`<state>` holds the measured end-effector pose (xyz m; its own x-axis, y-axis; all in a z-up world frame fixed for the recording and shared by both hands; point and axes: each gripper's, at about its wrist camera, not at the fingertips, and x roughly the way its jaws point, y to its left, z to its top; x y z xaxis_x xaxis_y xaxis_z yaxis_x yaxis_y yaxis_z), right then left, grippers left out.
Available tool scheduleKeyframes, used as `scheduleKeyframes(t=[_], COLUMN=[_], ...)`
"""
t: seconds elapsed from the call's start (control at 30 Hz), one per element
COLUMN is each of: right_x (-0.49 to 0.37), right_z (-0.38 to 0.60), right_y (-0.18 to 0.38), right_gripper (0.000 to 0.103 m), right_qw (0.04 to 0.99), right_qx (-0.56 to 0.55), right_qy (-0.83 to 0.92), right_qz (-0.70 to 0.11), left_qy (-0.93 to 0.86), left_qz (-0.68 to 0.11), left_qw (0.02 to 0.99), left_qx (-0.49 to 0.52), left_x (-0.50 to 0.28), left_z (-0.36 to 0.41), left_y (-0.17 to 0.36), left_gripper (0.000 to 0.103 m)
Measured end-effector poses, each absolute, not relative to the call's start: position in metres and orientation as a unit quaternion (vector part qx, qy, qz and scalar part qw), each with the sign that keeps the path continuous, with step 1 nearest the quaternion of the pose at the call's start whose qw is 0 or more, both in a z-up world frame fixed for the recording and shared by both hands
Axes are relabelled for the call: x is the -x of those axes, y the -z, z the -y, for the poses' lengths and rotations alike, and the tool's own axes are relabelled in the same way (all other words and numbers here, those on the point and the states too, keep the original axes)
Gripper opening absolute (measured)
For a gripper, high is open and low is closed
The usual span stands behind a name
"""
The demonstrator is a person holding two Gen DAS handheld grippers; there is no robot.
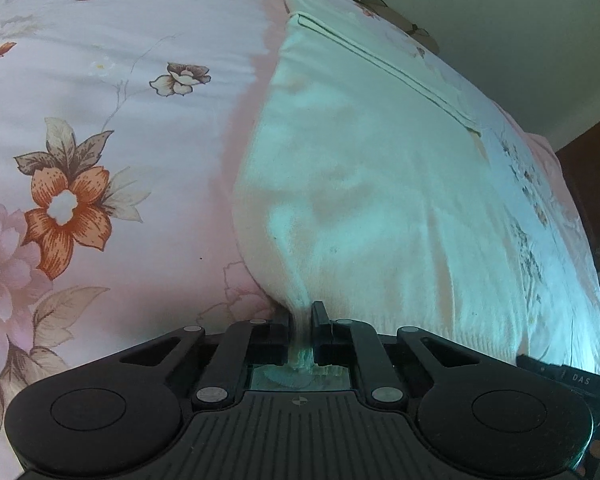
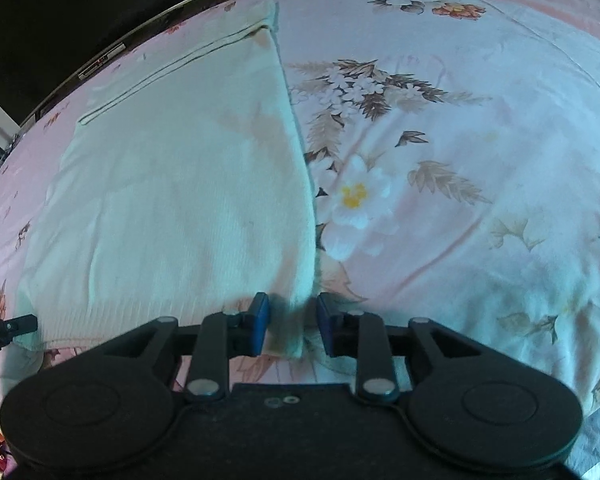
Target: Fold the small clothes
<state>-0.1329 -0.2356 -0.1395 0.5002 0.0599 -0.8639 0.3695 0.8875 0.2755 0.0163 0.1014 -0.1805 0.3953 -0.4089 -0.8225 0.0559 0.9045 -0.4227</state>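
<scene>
A pale white-green knit garment [image 1: 372,184] lies flat on a floral bedsheet [image 1: 100,120], with a seam line across its far end. My left gripper [image 1: 300,320] is shut on the garment's near left corner, with cloth bunched between its jaws. In the right wrist view the same garment [image 2: 180,200] lies to the left. My right gripper [image 2: 292,320] is open, its blue pads [image 2: 260,320] on either side of the garment's near right corner. The left gripper's tip [image 2: 12,326] shows at the far left edge.
The pink floral sheet [image 2: 460,160] spreads wide to the right of the garment. Dark furniture [image 2: 60,20] and the bed's far edge lie beyond. A dark wooden piece [image 1: 592,184] stands at the right past the bed.
</scene>
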Motion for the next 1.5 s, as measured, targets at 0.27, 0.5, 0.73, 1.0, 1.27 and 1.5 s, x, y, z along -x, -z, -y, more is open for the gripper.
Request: scheduleKeyframes(t=[0.27, 0.5, 0.73, 1.0, 1.27, 1.5], right_x=[0.125, 0.085, 0.007, -0.113, -0.215, -0.273], right_z=[0.242, 0.256, 0.277, 0.314, 0.347, 0.358], right_y=[0.115, 0.064, 0.043, 0.048, 0.095, 0.139], right_gripper=[0.007, 0.006, 0.006, 0.006, 0.006, 0.006], right_qw=[0.841, 0.876, 0.896, 0.904, 0.893, 0.888], right_qx=[-0.292, -0.299, -0.301, -0.302, -0.309, -0.284], right_qy=[0.038, 0.017, 0.013, 0.024, 0.043, 0.065], right_qz=[-0.454, -0.379, -0.327, -0.303, -0.325, -0.356], left_qy=[0.159, 0.171, 0.160, 0.131, 0.079, 0.042], left_qz=[-0.482, -0.415, -0.375, -0.354, -0.369, -0.408], left_qw=[0.839, 0.873, 0.892, 0.905, 0.901, 0.887], left_qx=[0.195, 0.191, 0.196, 0.197, 0.212, 0.210], left_x=[-0.030, -0.089, -0.171, -0.287, -0.385, -0.430], left_z=[-0.107, -0.099, -0.076, -0.034, -0.008, -0.002], left_y=[0.149, 0.096, 0.077, 0.085, 0.131, 0.164], left_gripper=[0.010, 0.010, 0.010, 0.010, 0.010, 0.011])
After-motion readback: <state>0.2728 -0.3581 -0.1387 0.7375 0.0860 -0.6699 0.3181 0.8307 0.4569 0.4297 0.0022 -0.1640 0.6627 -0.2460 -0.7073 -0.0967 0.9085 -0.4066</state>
